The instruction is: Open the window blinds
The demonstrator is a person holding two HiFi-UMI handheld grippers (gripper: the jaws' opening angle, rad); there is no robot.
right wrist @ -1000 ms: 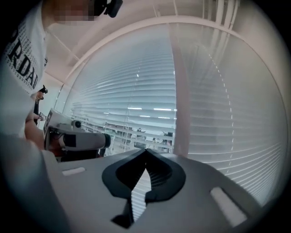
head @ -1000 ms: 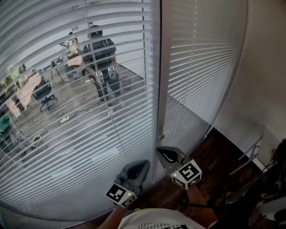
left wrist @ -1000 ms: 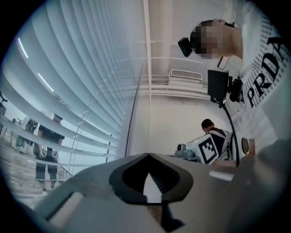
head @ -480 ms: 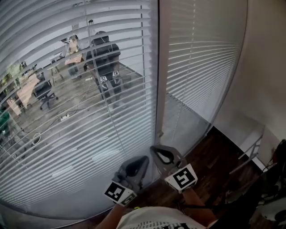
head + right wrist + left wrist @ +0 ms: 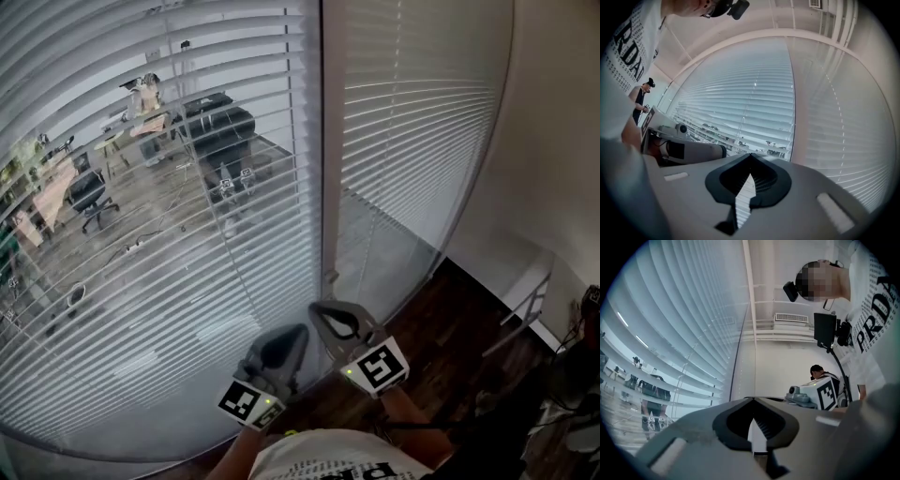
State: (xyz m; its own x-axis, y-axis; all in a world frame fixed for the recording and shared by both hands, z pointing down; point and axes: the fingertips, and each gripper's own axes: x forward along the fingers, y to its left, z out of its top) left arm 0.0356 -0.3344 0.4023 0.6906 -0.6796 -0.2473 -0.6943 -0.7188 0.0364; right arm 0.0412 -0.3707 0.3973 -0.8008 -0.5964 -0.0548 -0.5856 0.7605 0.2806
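Your left gripper (image 5: 284, 339) sits low in front of the window blinds (image 5: 187, 244), jaws pressed together with nothing between them. Your right gripper (image 5: 330, 317) is just beside it, tip near the foot of the window post (image 5: 330, 141), jaws also together and empty. The blinds hang right down the pane left of that post, slats tilted so glass shows in the gaps. A second blind (image 5: 412, 112) covers the pane right of the post, above the dark wood floor (image 5: 450, 319).
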